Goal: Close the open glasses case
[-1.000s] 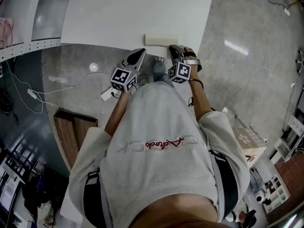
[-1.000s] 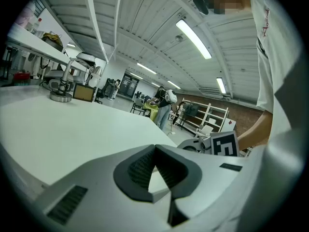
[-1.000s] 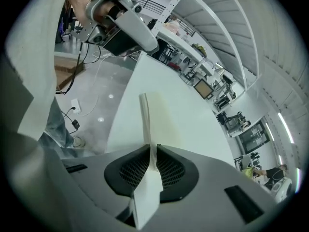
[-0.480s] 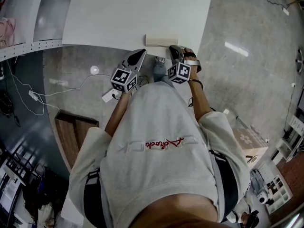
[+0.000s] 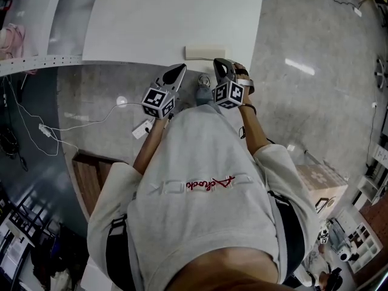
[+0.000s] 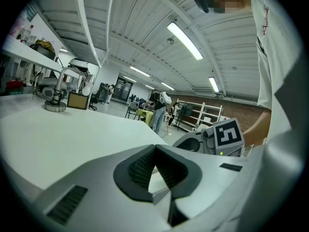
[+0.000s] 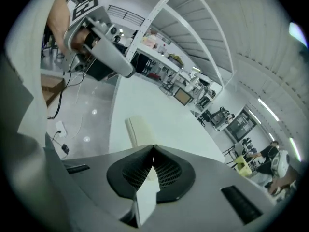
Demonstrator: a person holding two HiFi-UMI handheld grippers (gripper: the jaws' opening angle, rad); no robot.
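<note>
One cream glasses case [image 5: 205, 52] lies flat at the near edge of the white table [image 5: 170, 17], its lid apparently down, so the closing looks done. That would explain why both tools hang off the table edge rather than on the case. The right gripper [image 5: 218, 63] sits just beside the case's right end, apart from it; its jaws have just been closing, tips now met on nothing. The left gripper [image 5: 180, 69], also clenched and empty, hovers near the case's left end

At twelve o'clock, white table [image 5: 170, 23]; at nine, power strip [image 5: 143, 128] trailing white cable [image 5: 91, 125]; at four, cardboard box [image 5: 321, 183].
</note>
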